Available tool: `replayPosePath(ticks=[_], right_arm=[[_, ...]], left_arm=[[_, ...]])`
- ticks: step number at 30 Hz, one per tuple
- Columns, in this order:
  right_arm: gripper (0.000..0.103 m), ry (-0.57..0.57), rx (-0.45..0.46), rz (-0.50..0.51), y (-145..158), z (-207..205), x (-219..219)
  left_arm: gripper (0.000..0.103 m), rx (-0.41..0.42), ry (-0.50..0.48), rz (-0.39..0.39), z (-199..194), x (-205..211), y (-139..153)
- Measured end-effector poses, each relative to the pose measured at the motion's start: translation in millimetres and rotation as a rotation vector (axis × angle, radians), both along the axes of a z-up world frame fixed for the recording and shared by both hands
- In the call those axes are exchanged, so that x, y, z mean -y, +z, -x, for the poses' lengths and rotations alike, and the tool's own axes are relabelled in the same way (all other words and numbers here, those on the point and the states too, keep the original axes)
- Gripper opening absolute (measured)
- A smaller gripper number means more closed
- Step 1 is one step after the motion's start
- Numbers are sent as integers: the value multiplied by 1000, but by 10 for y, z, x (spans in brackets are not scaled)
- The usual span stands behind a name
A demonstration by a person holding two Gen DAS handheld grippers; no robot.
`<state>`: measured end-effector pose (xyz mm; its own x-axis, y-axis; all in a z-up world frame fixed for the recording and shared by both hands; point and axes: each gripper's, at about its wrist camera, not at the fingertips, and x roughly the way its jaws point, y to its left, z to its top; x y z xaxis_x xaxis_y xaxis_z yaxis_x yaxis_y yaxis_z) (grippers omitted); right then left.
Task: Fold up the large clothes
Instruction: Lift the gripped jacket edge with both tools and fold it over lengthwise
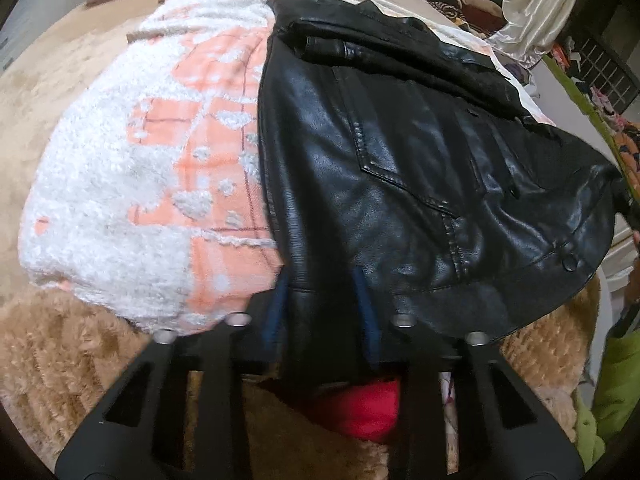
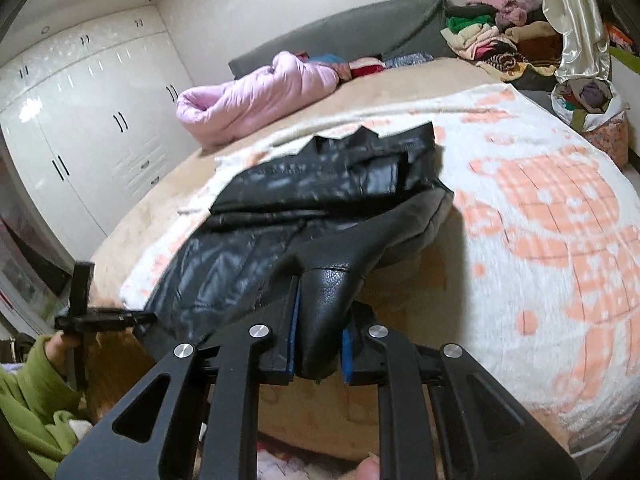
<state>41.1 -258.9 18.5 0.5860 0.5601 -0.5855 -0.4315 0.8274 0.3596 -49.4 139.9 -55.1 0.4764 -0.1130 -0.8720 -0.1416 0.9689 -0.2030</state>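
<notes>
A white and peach patterned blanket [image 2: 540, 208] covers the near part of the bed, over a beige sheet [image 2: 392, 80]. A pink padded quilt [image 2: 256, 96] lies rolled near the grey headboard [image 2: 344, 36]. Mixed clothes are heaped [image 2: 492, 40] at the far corner, beside a filled bag [image 2: 592, 120]. White wardrobes [image 2: 92, 120] with dark handles line the wall. Tan fleece [image 1: 60, 352] lies at the near edge.

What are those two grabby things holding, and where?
Both hold the shiny black leather jacket by its bottom hem: left gripper at one corner, right gripper at the other.
</notes>
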Motion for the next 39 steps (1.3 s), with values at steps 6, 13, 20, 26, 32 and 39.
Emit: replayPosePath(ticks=[6,13,20,26,32,39], right_arm=[[15,-21,30,-32,138,-26,19],[15,-65,65,-91,345,-173,109],[15,-113,106,-157,584,-500,167],[15,-145,119,-199,699,-853,116],[16,-181,97,-199,726,-1200,44],[18,-204,67,-183,724,-1554,-29]], left_arm=[[5,109,-2,59,0,-71,358],[5,246,2,91,-217,-164,873],[5,339,53,137,-632,-350,1186],[6,388,71,160,-993,-443,1373],[6,404,89,160,-1299,-498,1452],[6,390,111,170,-1574,-615,1413]])
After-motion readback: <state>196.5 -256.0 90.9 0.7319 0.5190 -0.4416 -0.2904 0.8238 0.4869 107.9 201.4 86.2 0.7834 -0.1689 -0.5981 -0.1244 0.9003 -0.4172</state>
